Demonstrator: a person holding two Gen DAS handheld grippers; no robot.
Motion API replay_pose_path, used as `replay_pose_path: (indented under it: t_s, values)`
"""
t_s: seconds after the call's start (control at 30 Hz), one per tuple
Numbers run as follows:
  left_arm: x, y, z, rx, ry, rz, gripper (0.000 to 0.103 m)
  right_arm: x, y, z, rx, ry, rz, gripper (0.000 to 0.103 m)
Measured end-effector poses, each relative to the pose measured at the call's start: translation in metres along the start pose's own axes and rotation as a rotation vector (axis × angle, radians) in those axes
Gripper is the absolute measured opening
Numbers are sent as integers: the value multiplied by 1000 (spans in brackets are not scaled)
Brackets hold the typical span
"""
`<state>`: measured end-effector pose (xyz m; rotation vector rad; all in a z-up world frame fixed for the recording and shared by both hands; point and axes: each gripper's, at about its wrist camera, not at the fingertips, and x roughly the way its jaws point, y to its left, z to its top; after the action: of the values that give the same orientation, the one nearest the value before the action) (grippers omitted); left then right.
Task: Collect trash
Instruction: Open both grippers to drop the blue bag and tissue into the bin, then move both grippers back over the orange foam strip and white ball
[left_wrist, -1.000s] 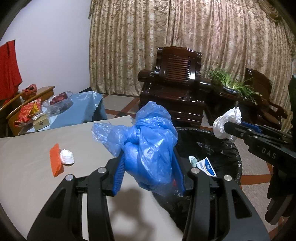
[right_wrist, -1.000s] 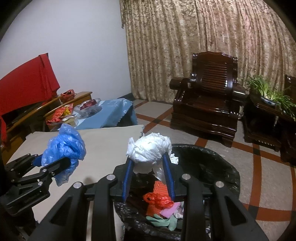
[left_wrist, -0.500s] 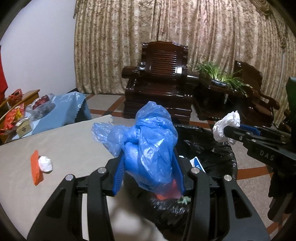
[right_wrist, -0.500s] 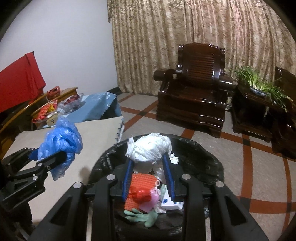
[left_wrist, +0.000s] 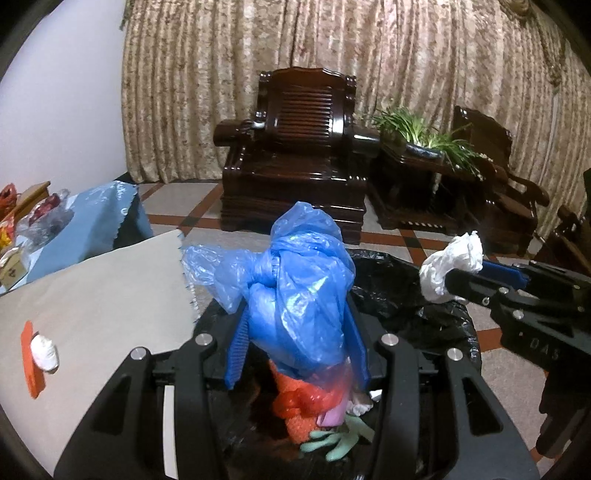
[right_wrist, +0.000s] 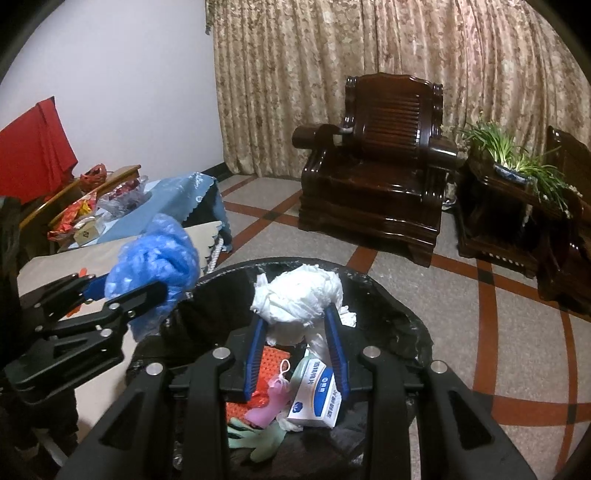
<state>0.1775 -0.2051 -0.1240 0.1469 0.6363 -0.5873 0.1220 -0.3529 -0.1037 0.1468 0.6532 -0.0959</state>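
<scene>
My left gripper (left_wrist: 297, 332) is shut on a crumpled blue plastic bag (left_wrist: 299, 280) and holds it over the black-lined trash bin (left_wrist: 406, 288). It also shows in the right wrist view (right_wrist: 155, 258). My right gripper (right_wrist: 297, 332) is shut on a white crumpled plastic bag (right_wrist: 299, 295), also above the bin (right_wrist: 399, 314); the white bag shows in the left wrist view (left_wrist: 450, 266). In the bin lie red mesh (right_wrist: 273, 358), a white-blue box (right_wrist: 317, 391), a pink item and a green glove (right_wrist: 255, 439).
A beige-covered table (left_wrist: 92, 295) lies left of the bin with an orange strip (left_wrist: 31, 362) and a white wad (left_wrist: 44, 354) on it. A blue-clothed table (right_wrist: 173, 203) with clutter stands behind. Dark wooden armchairs (right_wrist: 384, 166) and a plant stand (right_wrist: 517, 173) lie beyond.
Both grippers have moved from the table edge to over the bin, still holding their bags. The bin's contents have come into fuller view.
</scene>
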Motion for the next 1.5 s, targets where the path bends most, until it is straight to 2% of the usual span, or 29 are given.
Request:
replay_pose_path:
  t_s: [0.1,0.17,0.27,0.33,0.43,0.63,0.9,1.23,1.5]
  values:
    - [11,-2,4,-3,16,-43,54,8,-5,-2,-1,9,-21,46]
    - [14,-1,6,-12,14,-67,65,10,-8,-4,4,14,-32,55]
    - [11,5,8,-26,-1,-64,72,7,-14,-7,23,8,-42,66]
    - [7,13,9,-47,-4,-68,76,5,-17,-8,31,-1,-53,80]
    - [1,20,10,-72,-17,-82,84,-1,-17,-10,37,-15,-68,91]
    - [-18,32,14,-94,-52,-60,85,-11,-14,-4,47,-41,-67,96]
    - [-63,69,9,-122,-110,54,90,-28,6,2,39,-70,-24,97]
    - [-114,128,-21,-170,-110,230,91,-23,63,8,-7,-65,72,97]
    - [-147,198,-56,-265,-88,384,91,-1,130,20,-81,-65,166,97]
